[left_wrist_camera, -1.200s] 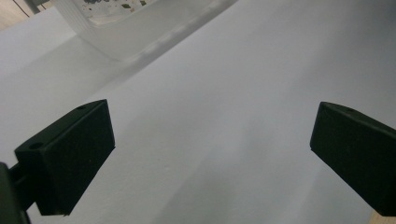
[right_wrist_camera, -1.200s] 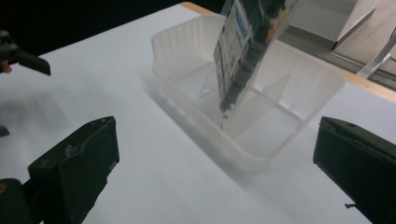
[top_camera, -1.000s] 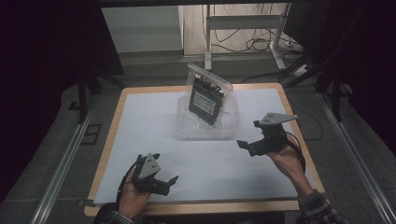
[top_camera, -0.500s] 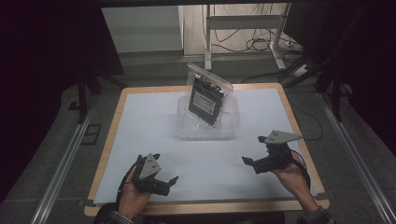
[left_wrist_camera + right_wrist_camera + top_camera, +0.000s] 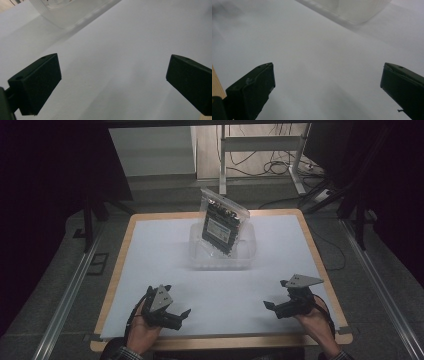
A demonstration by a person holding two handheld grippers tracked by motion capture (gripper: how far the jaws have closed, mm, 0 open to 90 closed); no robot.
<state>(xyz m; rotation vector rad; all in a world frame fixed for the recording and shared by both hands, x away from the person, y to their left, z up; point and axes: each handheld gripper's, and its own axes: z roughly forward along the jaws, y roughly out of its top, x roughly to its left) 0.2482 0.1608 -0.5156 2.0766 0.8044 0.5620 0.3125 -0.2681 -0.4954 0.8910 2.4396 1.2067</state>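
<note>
White table (image 5: pixel 165 260), wood rim; cables (image 5: pixel 280 167) on floor behind; metal stand (image 5: pixel 222 155).

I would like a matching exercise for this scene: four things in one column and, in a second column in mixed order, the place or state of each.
Things:
1. clear bag
2. clear tub
3. left gripper
4. right gripper

Places or states:
A. open, empty, near the table's front right edge
B. stands tilted in the tub, a dark board inside it
C. open, empty, near the table's front left edge
D. sits on the white sheet, mid table toward the far edge

Pairs: 1-B, 2-D, 3-C, 4-A
</note>
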